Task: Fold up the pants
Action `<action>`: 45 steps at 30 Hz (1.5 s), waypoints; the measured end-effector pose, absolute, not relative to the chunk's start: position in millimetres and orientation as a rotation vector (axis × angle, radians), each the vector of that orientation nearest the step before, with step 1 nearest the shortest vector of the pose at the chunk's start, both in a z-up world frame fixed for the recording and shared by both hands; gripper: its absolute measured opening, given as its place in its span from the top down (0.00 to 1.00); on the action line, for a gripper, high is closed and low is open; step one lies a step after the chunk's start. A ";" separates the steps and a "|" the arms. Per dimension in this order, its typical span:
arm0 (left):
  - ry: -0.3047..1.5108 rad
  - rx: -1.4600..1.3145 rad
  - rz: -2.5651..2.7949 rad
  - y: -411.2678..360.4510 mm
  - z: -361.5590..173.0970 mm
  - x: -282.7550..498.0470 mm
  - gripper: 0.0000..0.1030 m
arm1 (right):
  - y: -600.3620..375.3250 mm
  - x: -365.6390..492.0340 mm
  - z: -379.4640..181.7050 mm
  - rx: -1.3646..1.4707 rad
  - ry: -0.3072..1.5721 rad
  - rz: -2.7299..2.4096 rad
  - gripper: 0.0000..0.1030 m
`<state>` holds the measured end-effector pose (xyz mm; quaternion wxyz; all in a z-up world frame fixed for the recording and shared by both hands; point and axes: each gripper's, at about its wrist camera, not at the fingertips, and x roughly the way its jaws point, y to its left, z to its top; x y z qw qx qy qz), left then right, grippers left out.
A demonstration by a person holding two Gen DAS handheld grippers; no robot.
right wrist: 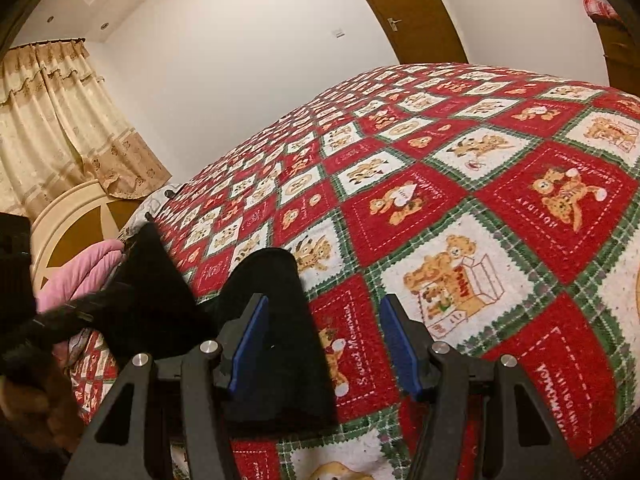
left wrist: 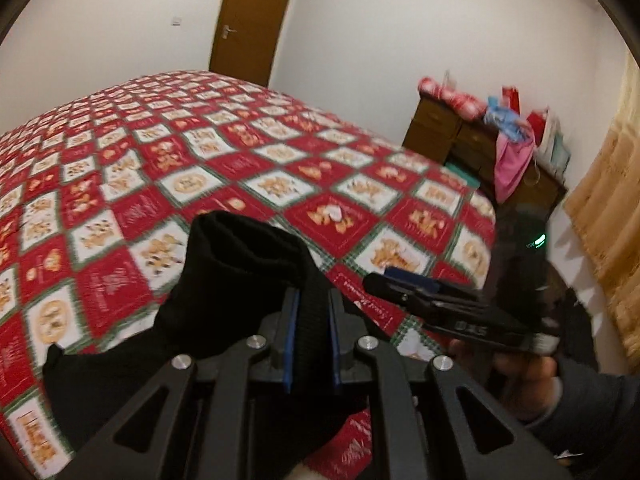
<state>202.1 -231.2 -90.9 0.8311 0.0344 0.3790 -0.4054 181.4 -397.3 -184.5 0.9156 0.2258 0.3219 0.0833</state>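
The black pants (left wrist: 240,264) rest on the bed, with a strip of their fabric pinched between the blue pads of my left gripper (left wrist: 314,320), which is shut on it. To its right a hand holds my right gripper (left wrist: 396,280) low over the bedspread. In the right wrist view the pants (right wrist: 280,304) run under and beside the left blue pad (right wrist: 250,344). My right gripper (right wrist: 324,340) stands open, its pads not pressing the cloth. At the left of that view, blurred, the left gripper (right wrist: 80,308) lifts a corner of the pants.
The bed has a red, white and green bear-patterned bedspread (left wrist: 280,152) that fills both views. A wooden dresser (left wrist: 460,136) with pink cloth and bags stands past the bed, with a brown door (left wrist: 248,20) behind. A curtain (right wrist: 60,120), a headboard (right wrist: 72,224) and pink fabric (right wrist: 80,272) sit at the left.
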 end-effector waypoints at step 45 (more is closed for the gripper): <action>0.706 -0.096 -0.383 -95.1 -159.6 189.5 0.08 | -351.2 165.4 -138.4 0.112 0.665 0.115 0.41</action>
